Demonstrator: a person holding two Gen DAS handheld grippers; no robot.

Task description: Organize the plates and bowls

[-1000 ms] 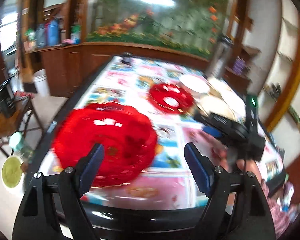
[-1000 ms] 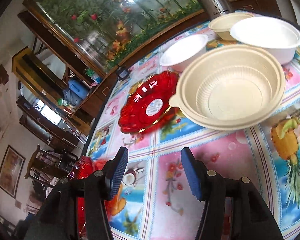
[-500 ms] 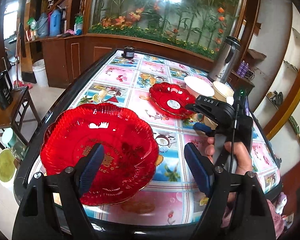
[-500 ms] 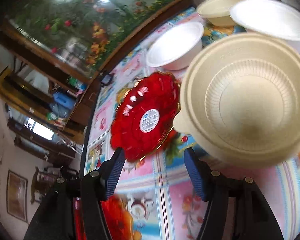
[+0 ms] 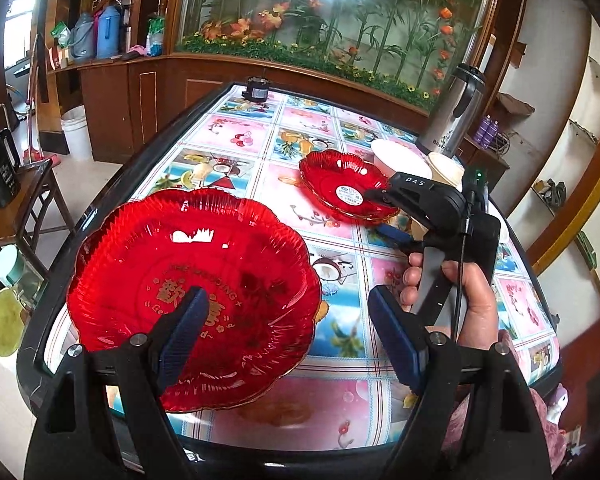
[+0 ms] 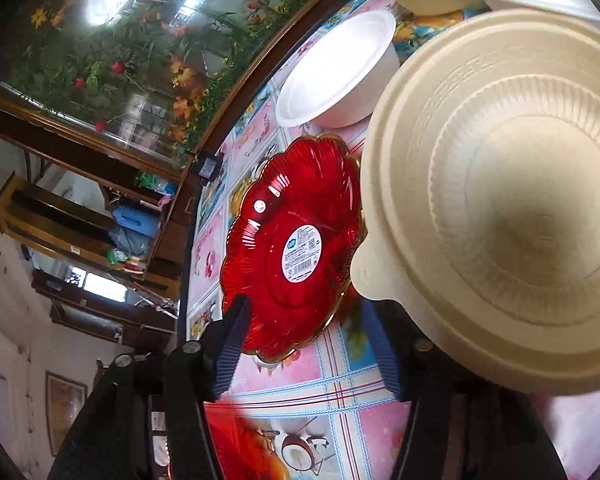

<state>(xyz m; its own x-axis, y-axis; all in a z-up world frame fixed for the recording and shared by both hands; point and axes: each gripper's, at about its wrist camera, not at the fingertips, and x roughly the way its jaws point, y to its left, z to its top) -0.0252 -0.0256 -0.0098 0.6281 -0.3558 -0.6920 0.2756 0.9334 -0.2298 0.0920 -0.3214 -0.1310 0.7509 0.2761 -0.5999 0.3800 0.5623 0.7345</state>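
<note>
Moved: right hand-held gripper (image 6: 308, 344) has rolled and closed in on the small red plate (image 6: 296, 240) — jaws just narrowing, plate rim between them, not gripped.
Left hand-held gripper (image 5: 284, 332): spread wide, empty — above the large red plate (image 5: 192, 300) at the worktop (image 5: 260, 184) near edge.
Bowls: beige bowl (image 6: 500, 216) beside the small plate.

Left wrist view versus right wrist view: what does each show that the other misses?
Only the left wrist view shows the large red plate whole under the open left gripper, and the steel thermos. Only the right wrist view shows the beige ribbed bowl close up. Both show the small red plate with its label, the white bowl and the right gripper, jaws just closing around the small plate's rim.
</note>
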